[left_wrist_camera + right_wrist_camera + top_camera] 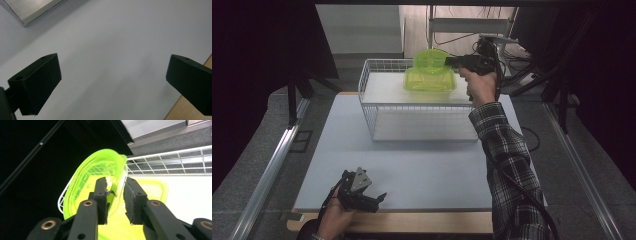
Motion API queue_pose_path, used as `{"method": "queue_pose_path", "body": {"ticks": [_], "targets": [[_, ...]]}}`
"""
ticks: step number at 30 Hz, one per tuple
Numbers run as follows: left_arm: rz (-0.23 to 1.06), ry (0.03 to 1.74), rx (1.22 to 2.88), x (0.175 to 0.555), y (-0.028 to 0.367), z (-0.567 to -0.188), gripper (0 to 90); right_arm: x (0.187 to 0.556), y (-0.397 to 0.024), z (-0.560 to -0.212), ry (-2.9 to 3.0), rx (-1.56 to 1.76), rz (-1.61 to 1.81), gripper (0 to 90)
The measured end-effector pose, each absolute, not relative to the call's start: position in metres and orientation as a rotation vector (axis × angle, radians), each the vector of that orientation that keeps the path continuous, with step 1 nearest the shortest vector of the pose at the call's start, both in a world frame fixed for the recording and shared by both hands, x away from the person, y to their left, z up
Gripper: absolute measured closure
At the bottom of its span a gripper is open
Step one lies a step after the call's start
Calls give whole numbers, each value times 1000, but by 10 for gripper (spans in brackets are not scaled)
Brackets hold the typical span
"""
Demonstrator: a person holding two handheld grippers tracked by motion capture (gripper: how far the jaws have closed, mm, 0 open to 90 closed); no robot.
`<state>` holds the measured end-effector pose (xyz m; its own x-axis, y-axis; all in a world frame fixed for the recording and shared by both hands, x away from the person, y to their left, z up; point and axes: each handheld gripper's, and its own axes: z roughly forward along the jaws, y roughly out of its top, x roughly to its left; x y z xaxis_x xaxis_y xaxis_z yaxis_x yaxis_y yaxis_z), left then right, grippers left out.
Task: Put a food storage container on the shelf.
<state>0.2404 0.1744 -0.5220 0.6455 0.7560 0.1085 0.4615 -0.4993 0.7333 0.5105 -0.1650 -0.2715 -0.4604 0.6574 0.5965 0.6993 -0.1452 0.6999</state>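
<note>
A lime-green plastic container (430, 82) sits inside a white wire basket (368, 107) at the far side of the table. Its oval green lid (428, 60) (95, 170) stands on edge above the container, leaning toward the basket's back wall. My right gripper (448, 61) (116, 182) reaches in from the right with the lid's rim between its jaws. A gap shows between the rim and one pad, so the jaws stand open around it. My left gripper (379, 198) (113, 82) rests low near the table's front edge, jaws wide open with nothing between them.
A pale grey mat (422, 165) covers the table, with a wooden edge (412, 222) at the front. Metal rails (272, 165) run along both sides. Dark stands and cables (512, 55) crowd the back right behind the basket.
</note>
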Motion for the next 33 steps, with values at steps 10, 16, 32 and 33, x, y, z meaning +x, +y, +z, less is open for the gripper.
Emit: {"method": "queue_pose_path", "body": {"ticks": [10, 16, 32, 33], "targets": [[558, 938, 2182, 240, 174, -522, 0, 509, -161, -270, -2106, -1583, -1724, 516], [559, 938, 2184, 240, 174, -522, 0, 504, -162, -266, -2194, -1555, -1727, 420], [560, 935, 2186, 240, 174, -522, 0, 506, -153, -273, -2208, -1486, -1700, 343], [561, 935, 2186, 240, 174, -522, 0, 506, -154, -272, -2210, -1480, -1701, 332]]}}
